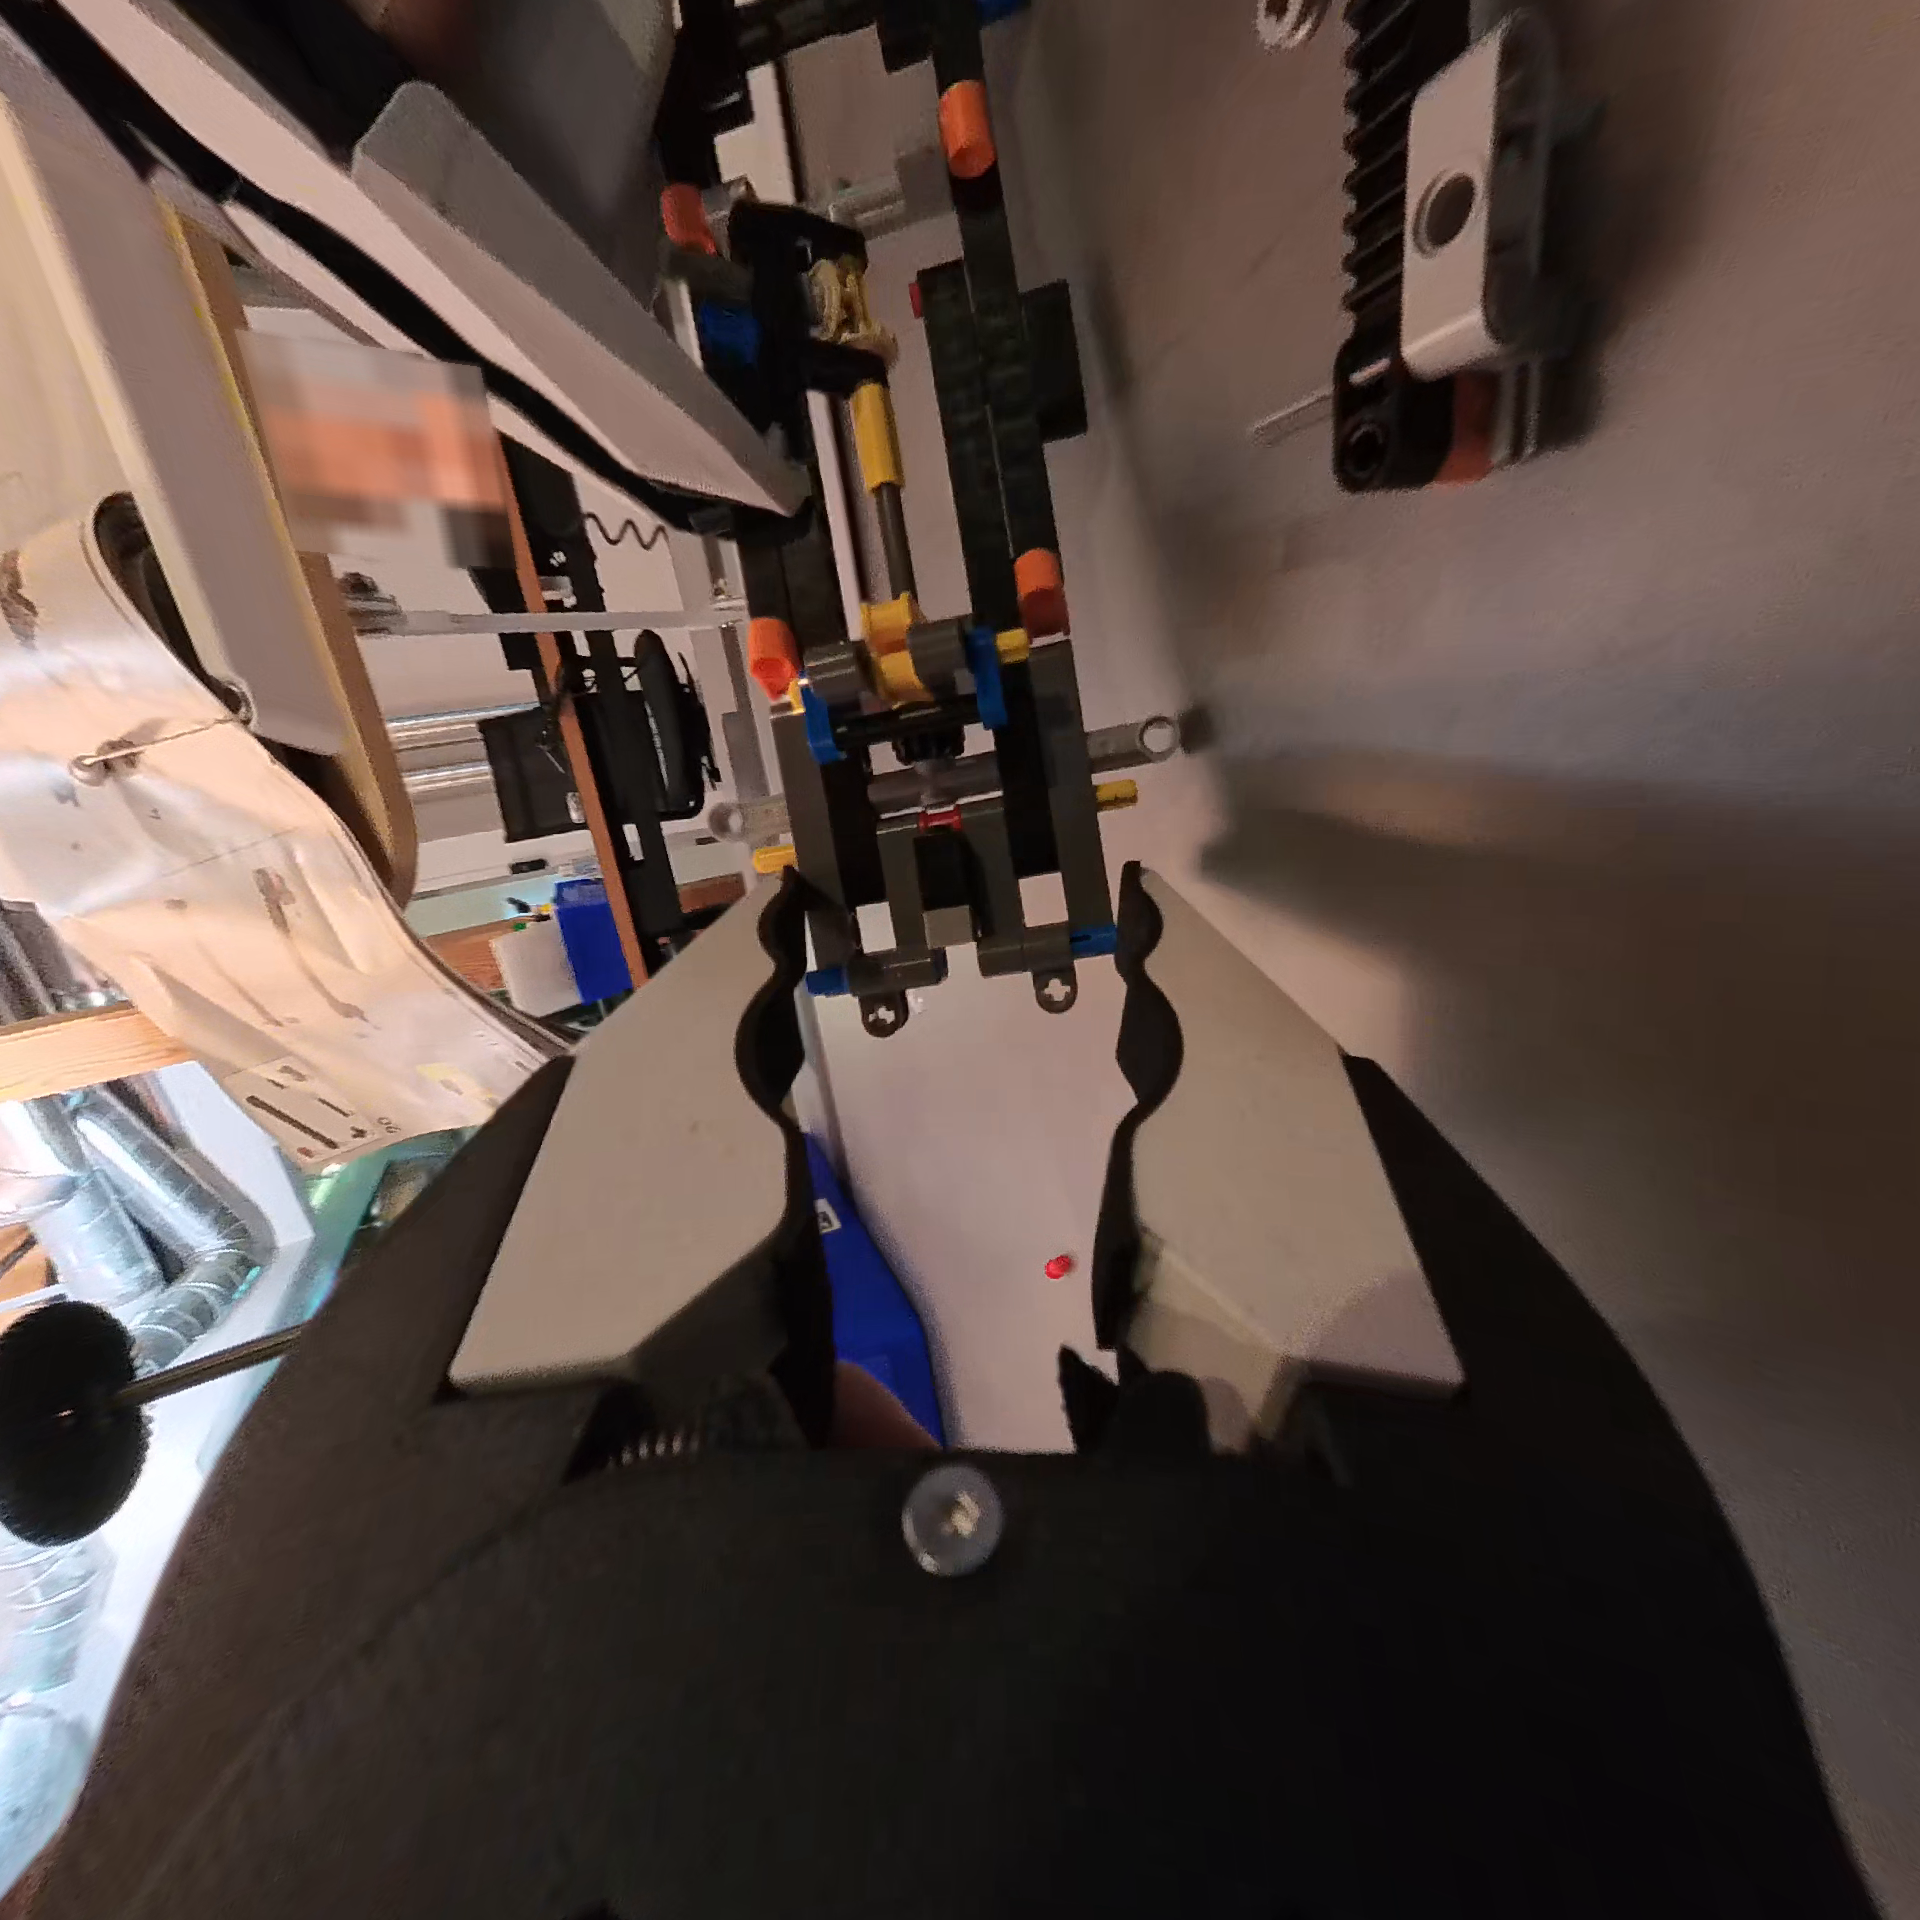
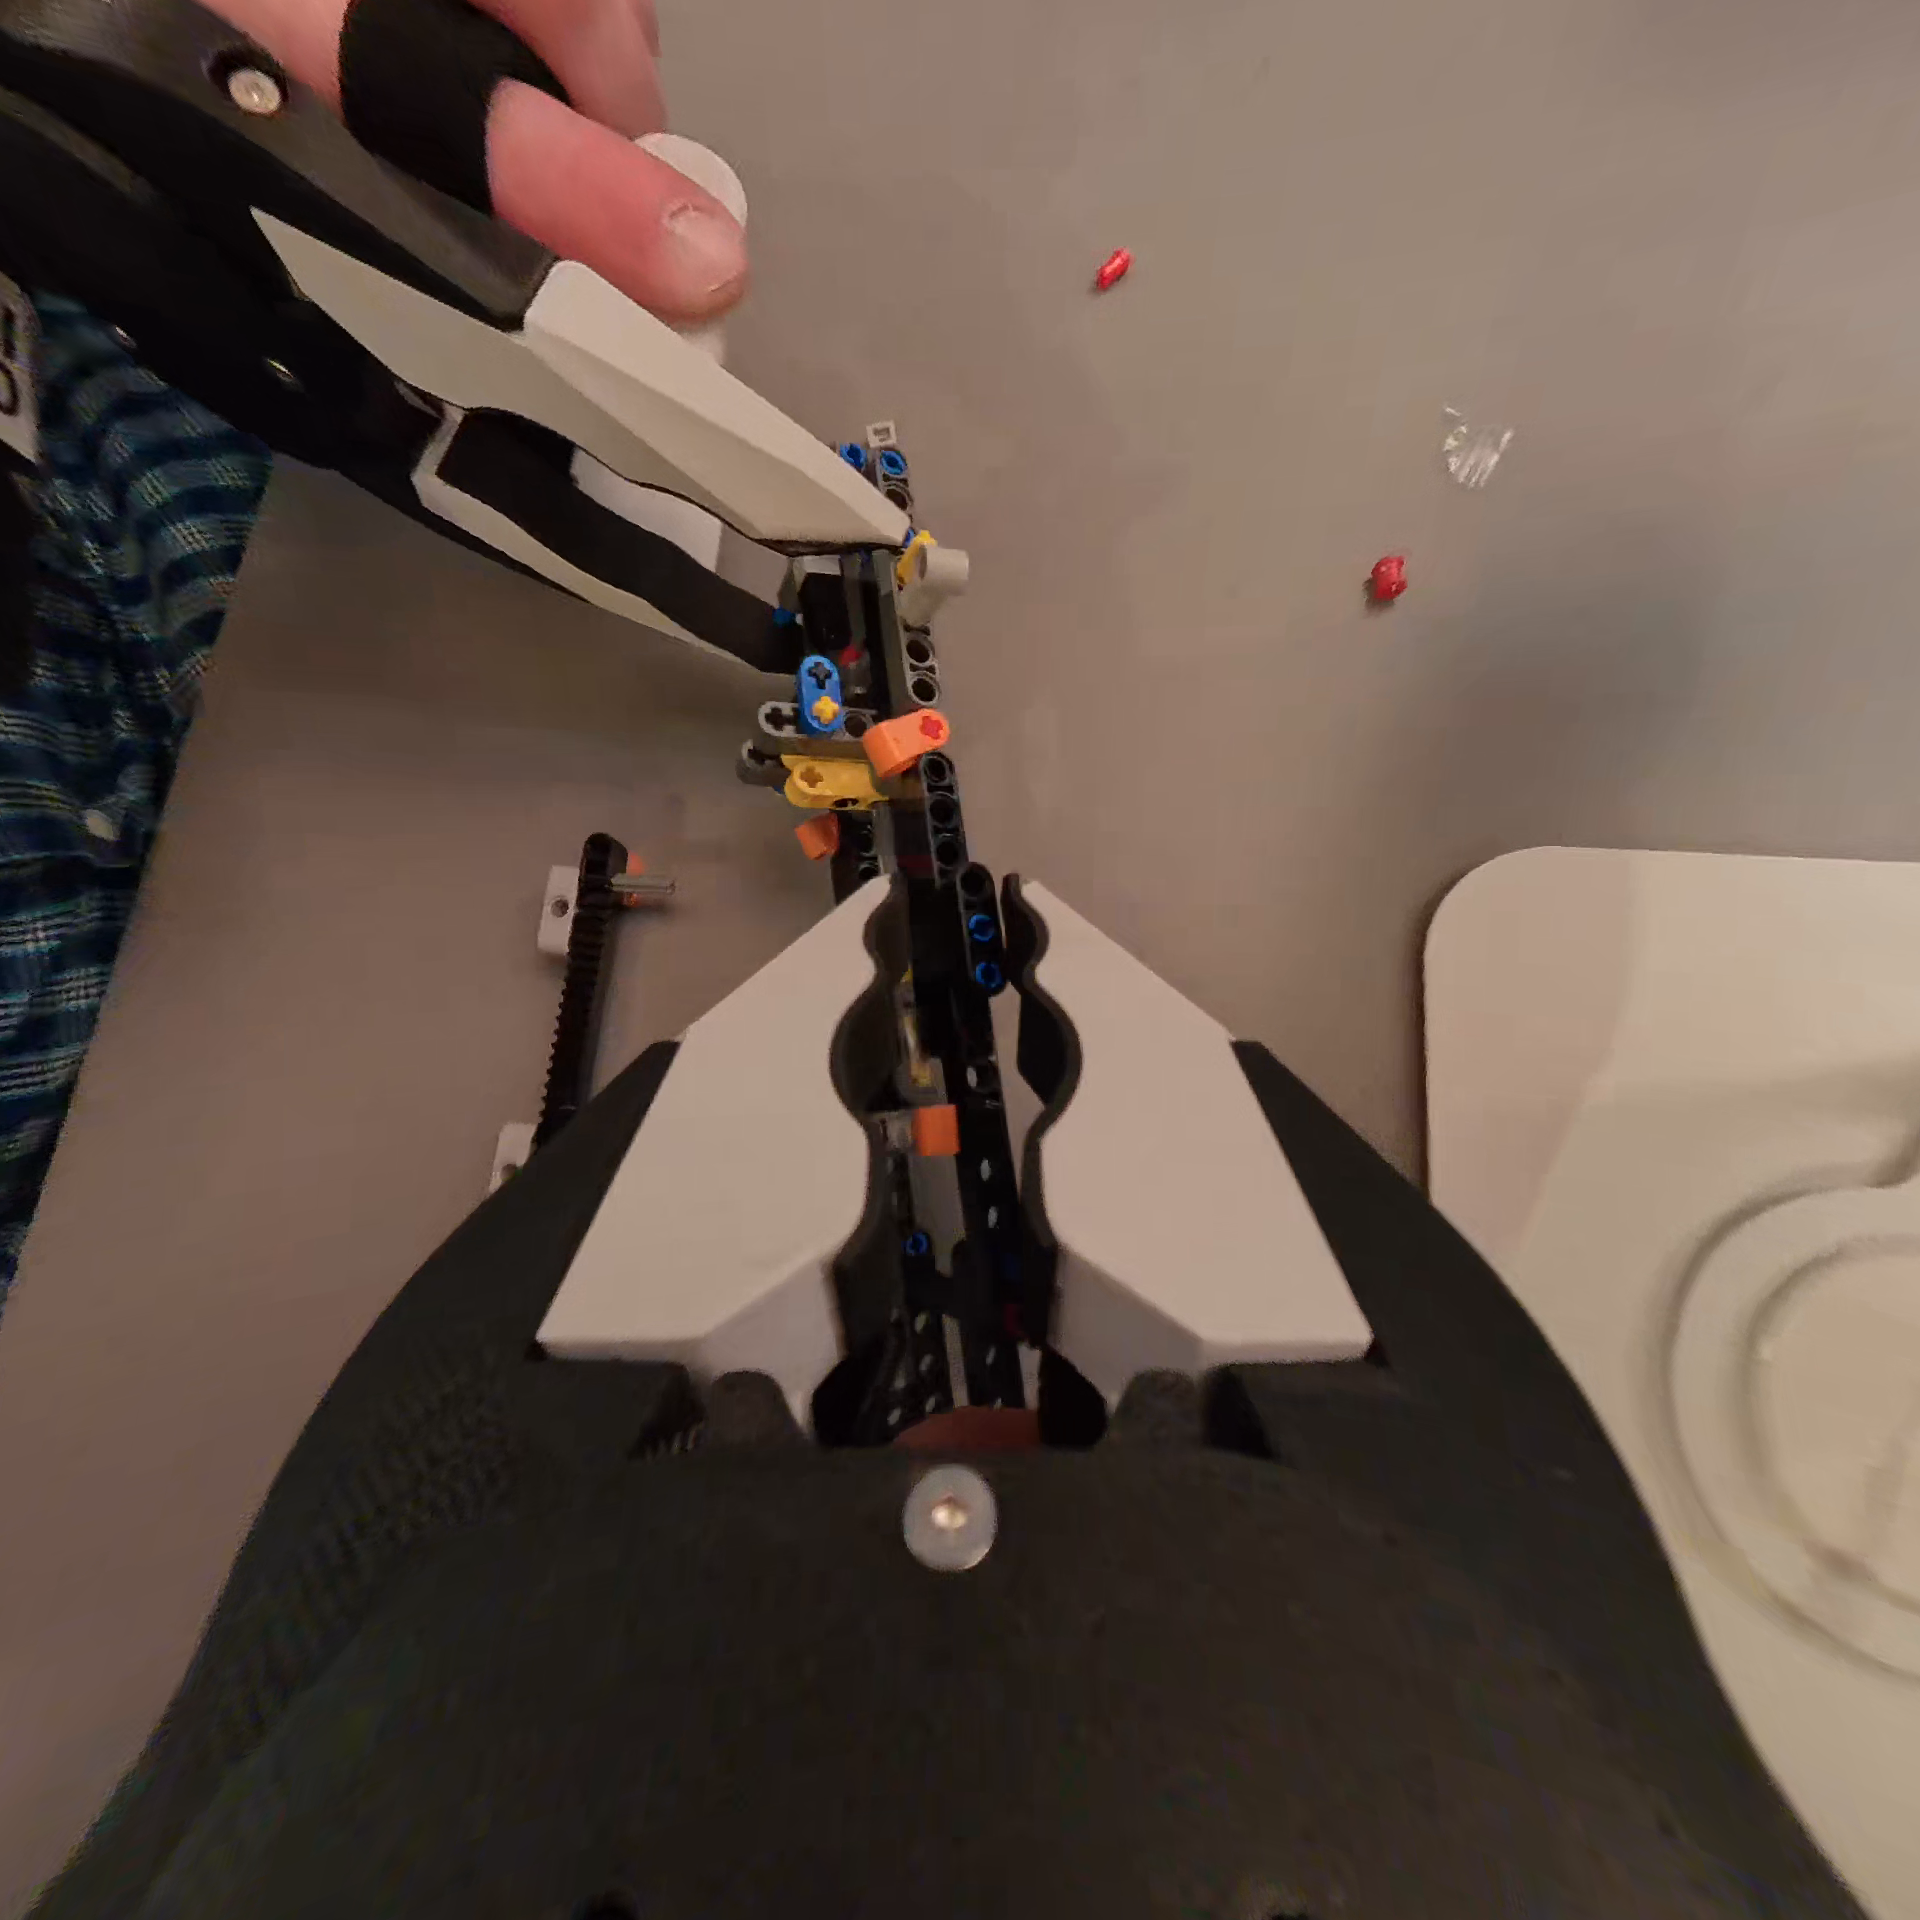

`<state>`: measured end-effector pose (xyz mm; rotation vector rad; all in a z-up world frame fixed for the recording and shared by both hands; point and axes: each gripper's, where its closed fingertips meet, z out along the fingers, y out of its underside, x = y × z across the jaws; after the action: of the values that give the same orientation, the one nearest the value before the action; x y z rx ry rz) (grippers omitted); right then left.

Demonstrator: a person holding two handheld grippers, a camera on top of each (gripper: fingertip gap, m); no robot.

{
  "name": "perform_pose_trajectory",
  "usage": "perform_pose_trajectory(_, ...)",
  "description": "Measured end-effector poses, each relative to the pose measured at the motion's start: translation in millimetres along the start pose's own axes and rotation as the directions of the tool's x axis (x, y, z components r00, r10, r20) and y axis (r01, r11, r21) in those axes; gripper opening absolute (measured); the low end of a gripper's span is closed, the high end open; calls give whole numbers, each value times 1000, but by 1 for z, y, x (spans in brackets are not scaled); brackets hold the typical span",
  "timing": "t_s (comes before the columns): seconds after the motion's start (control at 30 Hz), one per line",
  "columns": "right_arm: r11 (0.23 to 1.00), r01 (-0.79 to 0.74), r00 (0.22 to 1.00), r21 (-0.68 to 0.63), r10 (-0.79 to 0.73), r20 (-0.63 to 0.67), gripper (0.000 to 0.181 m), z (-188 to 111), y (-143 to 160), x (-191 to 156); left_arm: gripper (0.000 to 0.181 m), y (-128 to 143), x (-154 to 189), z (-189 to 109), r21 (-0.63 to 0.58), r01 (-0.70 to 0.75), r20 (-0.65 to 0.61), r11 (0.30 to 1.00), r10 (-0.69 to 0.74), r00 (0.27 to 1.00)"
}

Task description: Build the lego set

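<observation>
The lego assembly [image 1: 935,748] is a long frame of black beams with grey, yellow, blue and orange parts, held off the grey table. My left gripper [image 1: 961,899] spans the frame's grey end, one fingertip touching each side. In the right wrist view this gripper [image 2: 836,592] comes in from the upper left and clamps the far end of the assembly [image 2: 894,748]. My right gripper [image 2: 948,894] is shut on the black beams of the near end, which run back between its fingers.
A black toothed rack with white blocks [image 2: 582,966] lies on the table left of the assembly; it also shows in the left wrist view [image 1: 1455,239]. Small red pieces [image 2: 1387,578] [image 2: 1112,268] lie farther out. A white moulded tray [image 2: 1662,1143] stands at right. A person's plaid sleeve [image 2: 83,623] is at left. One gripper's finger ends stand about 7 centimeters off the other's.
</observation>
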<state>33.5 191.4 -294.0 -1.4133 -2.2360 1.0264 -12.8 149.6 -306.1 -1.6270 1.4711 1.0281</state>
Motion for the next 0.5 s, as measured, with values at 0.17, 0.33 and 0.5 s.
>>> perform_pose_trajectory(0.17, 999, -10, 1000, 50, 10, 9, 10, -3, -3, 1, 58, 4, -5, 3, 1, 22, 41, 1000, -22, 999)
perform_pose_trajectory(0.33, 996, 21, 999, 87, -18, -32, 4, -11, -5, 3, 71, 7, -5, 2, 22, 145, -25, 989, -144, 989)
perform_pose_trajectory(0.5, 995, 37, 999, 89, -35, -23, 4, -12, -3, 1, 71, 10, -17, -5, 56, 331, -89, 942, -326, 941)
